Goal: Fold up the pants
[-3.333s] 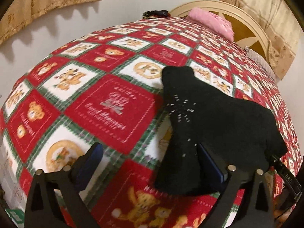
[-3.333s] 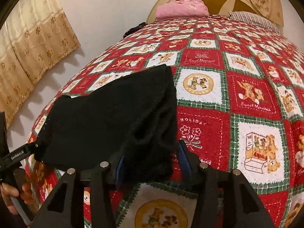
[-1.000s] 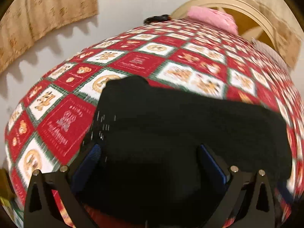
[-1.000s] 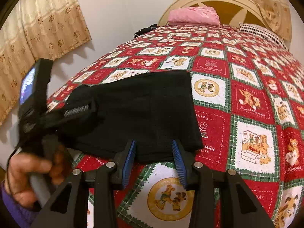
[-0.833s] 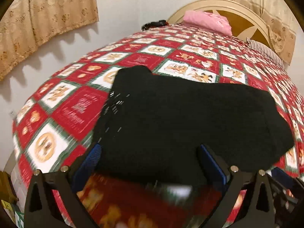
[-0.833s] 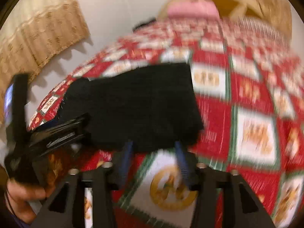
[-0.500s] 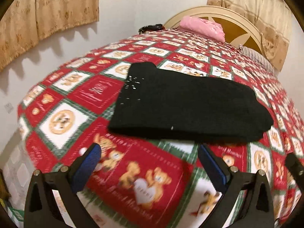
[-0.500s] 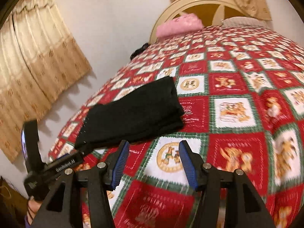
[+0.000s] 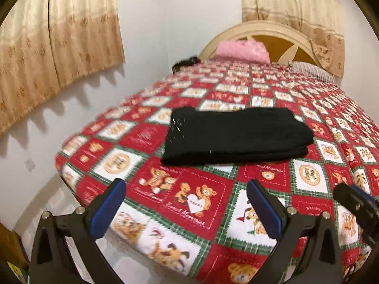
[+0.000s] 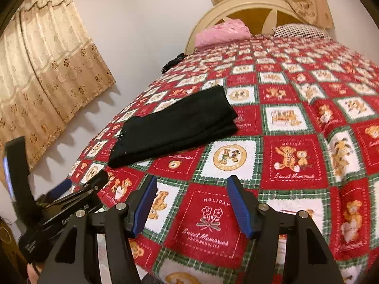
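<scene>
The black pants (image 9: 236, 137) lay folded into a flat, soft rectangle on the bed (image 9: 213, 213), near its left edge. The cloth looked thick and fuzzy, with a few tiny pale specks at its left end. Under it was a blanket (image 10: 293, 161) of red and white squares with green check borders and little teddy bears.

The left gripper (image 9: 187, 203) hung over the near part of the bed. Its jaws were spread wide with nothing between them, only blanket showing in the gap. The right gripper (image 10: 191, 203) was just beside it. Its jaws had just been opening, and they were let go too, holding nothing. Both had hard black arms with flat blue ribbed pads. The pants were well apart from both, farther up the bed.

At the far end stood a round cream headboard (image 10: 236, 2), with a pink fluffy pillow (image 9: 241, 49) and a striped pillow (image 10: 298, 30) against it. Tan patterned curtains (image 9: 59, 42) with wavy bottoms hung on the white wall.
</scene>
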### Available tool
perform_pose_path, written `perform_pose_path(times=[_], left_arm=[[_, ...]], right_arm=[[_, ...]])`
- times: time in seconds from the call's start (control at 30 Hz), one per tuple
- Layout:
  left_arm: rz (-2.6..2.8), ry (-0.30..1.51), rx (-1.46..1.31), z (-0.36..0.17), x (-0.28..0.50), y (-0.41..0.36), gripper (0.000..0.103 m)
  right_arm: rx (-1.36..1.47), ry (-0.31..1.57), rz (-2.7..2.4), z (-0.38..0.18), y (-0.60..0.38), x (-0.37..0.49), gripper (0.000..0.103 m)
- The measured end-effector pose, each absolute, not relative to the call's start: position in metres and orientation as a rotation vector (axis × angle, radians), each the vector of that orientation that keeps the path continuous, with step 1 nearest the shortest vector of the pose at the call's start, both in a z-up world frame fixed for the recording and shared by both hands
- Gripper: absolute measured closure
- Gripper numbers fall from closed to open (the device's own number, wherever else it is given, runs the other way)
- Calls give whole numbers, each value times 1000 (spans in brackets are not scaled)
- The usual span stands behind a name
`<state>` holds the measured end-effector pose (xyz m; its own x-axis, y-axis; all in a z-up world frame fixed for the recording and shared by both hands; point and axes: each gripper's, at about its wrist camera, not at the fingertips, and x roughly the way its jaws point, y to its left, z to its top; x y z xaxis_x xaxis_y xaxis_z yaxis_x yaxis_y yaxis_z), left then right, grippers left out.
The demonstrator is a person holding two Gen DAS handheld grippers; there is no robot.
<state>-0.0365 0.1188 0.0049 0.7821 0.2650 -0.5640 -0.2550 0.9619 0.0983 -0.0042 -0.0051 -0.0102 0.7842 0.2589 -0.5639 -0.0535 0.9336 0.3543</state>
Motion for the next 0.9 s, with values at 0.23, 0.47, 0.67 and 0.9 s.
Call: perform_pose_path(times=[0.23, 0.47, 0.67, 0.9], left_arm=[[260, 523, 41, 29, -62, 111, 0], [247, 530, 22, 31, -71, 107, 0], [259, 534, 12, 31, -73, 108, 0], [265, 541, 11, 30, -74, 109, 0]], right_arm=[[238, 490, 135, 33, 8, -40, 32], [244, 444, 123, 45, 11, -49, 31], [250, 462, 130, 41, 12, -50, 31], [257, 455, 126, 41, 9, -49, 31]])
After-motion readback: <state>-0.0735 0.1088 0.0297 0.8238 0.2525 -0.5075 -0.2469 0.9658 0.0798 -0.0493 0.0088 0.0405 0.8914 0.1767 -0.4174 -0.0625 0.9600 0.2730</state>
